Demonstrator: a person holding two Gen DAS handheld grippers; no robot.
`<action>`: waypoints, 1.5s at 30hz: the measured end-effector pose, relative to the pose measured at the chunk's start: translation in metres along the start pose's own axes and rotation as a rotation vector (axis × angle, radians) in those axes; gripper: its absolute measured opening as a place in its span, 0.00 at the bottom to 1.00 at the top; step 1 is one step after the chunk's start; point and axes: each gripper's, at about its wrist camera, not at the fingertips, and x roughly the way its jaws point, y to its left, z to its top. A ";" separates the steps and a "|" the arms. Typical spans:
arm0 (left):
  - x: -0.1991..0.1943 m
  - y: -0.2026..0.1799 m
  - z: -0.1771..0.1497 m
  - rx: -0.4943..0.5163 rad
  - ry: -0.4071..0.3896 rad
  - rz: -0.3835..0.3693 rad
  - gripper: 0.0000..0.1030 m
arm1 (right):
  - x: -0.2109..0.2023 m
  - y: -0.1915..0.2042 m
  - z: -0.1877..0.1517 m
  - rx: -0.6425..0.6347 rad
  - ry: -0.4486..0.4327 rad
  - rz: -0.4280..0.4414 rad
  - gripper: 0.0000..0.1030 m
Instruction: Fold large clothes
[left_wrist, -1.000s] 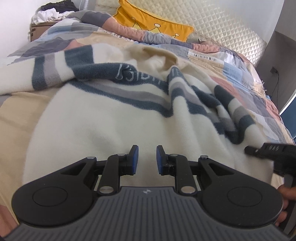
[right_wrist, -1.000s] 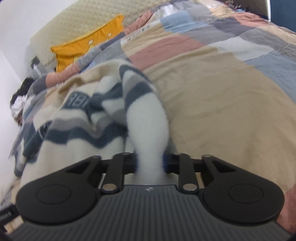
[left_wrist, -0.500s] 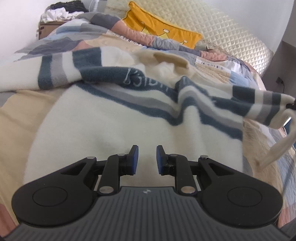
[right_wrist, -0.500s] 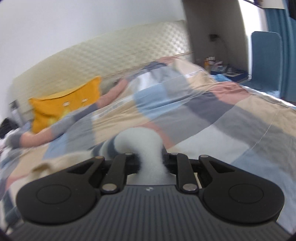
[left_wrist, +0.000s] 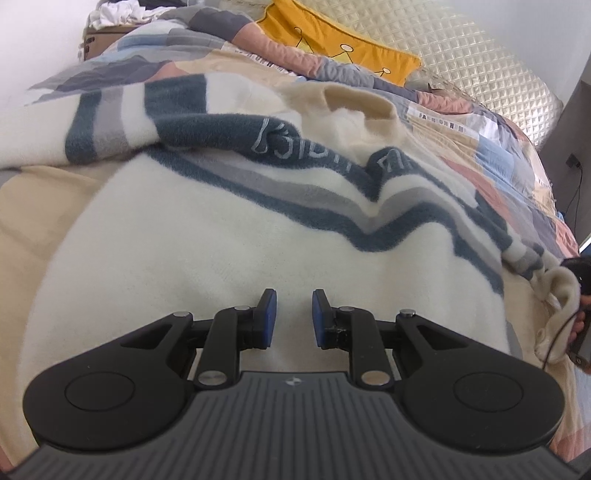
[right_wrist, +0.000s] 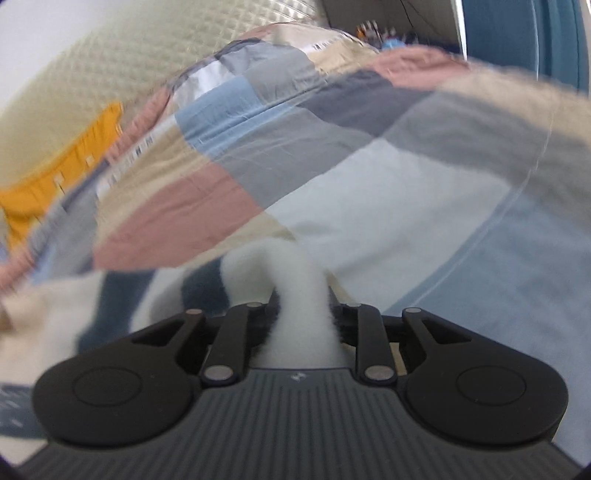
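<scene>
Lying spread on the bed (left_wrist: 44, 206), the striped sweater (left_wrist: 221, 236) looks barely folded (both sleeves out); right hand-held gripper (right_wrist: 301, 314) grasps 1 cuff, left hand-held gripper (left_wrist: 293, 314) released above it.

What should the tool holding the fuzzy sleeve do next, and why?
Probably carry the sleeve across onto the middle of the sweater. The right tool is shut on the sleeve's end, while the sweater's body lies spread flat on the quilt. The left tool is open above the sweater's body, holding nothing.
</scene>
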 end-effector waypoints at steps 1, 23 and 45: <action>-0.001 0.001 0.001 -0.007 0.000 -0.004 0.23 | -0.004 -0.008 0.001 0.044 0.012 0.032 0.25; -0.047 0.013 -0.003 -0.090 -0.037 -0.112 0.32 | -0.103 -0.071 -0.046 0.477 0.142 0.061 0.63; -0.033 0.039 0.003 -0.290 0.001 -0.152 0.35 | -0.086 -0.005 -0.029 0.212 0.065 0.072 0.21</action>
